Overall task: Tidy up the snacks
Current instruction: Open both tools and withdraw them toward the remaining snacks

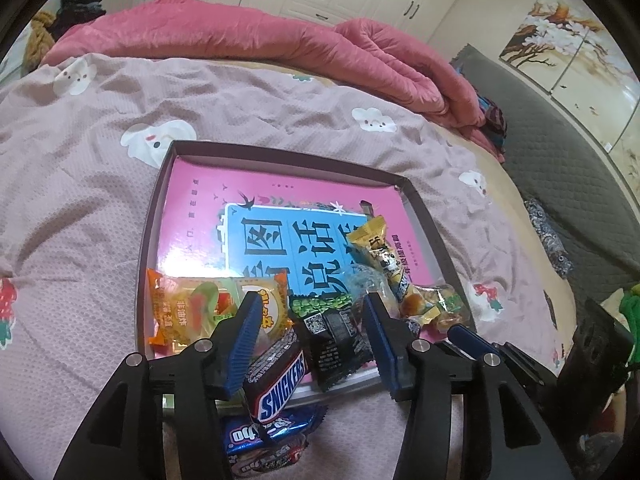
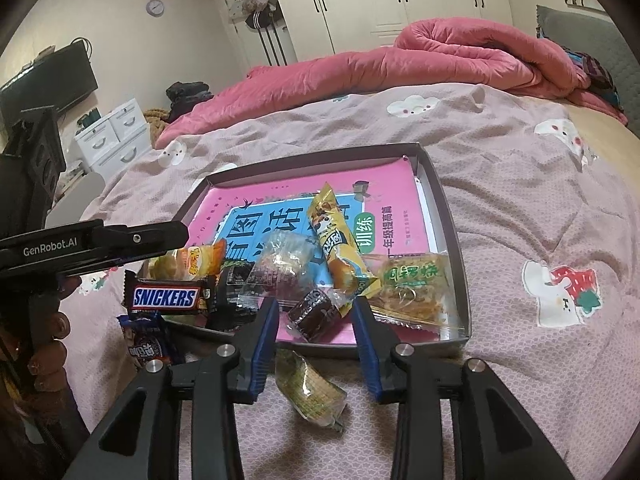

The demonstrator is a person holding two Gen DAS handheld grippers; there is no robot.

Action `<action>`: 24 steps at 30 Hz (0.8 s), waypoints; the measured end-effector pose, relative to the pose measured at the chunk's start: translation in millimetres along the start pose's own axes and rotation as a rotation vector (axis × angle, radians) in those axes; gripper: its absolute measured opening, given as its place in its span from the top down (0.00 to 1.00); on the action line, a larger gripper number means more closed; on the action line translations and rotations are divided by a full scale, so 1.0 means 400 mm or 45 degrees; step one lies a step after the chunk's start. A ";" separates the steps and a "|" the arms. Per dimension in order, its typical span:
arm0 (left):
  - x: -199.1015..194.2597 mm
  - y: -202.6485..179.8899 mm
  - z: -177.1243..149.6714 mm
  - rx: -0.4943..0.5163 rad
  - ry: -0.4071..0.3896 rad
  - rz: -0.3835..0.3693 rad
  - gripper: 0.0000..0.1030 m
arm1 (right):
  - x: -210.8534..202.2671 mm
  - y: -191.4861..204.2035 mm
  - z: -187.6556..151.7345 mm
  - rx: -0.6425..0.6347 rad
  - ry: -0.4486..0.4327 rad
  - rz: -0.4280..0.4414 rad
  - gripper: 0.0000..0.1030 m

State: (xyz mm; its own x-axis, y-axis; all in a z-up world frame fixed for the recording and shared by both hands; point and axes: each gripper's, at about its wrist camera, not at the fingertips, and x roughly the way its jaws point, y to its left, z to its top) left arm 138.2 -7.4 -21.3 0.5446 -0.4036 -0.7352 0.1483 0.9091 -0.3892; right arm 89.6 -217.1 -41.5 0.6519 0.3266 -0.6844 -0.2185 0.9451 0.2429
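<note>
The left gripper [image 1: 312, 320] stands open over the Snickers bar [image 1: 280, 388] resting on the tray [image 1: 424, 208] rim; the right gripper [image 2: 316, 340] gapes empty above a green packet [image 2: 312, 392], seemingly next to grasp.

"SNICKERS" on candy bar [image 2: 166, 298]; "GenRobot.AI" on left tool [image 2: 56, 246]
</note>
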 end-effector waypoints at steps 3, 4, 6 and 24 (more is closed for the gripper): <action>-0.010 -0.002 0.002 0.002 -0.011 0.003 0.38 | -0.004 -0.002 0.003 0.007 -0.008 0.012 0.60; -0.013 -0.003 0.003 0.004 -0.015 0.006 0.37 | -0.006 -0.001 0.003 0.007 -0.011 0.012 0.59; -0.017 -0.004 0.004 0.004 -0.018 0.008 0.36 | -0.009 0.000 0.002 0.008 -0.015 0.017 0.58; -0.079 -0.017 0.002 0.007 -0.074 -0.005 0.27 | -0.038 0.001 0.004 0.018 -0.060 0.036 0.51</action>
State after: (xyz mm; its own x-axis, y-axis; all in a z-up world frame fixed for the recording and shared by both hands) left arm 120.7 -0.7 4.9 0.5907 -0.4010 -0.7001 0.1555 0.9081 -0.3889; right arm 80.7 -221.6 -29.6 0.6791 0.3518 -0.6443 -0.2269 0.9353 0.2716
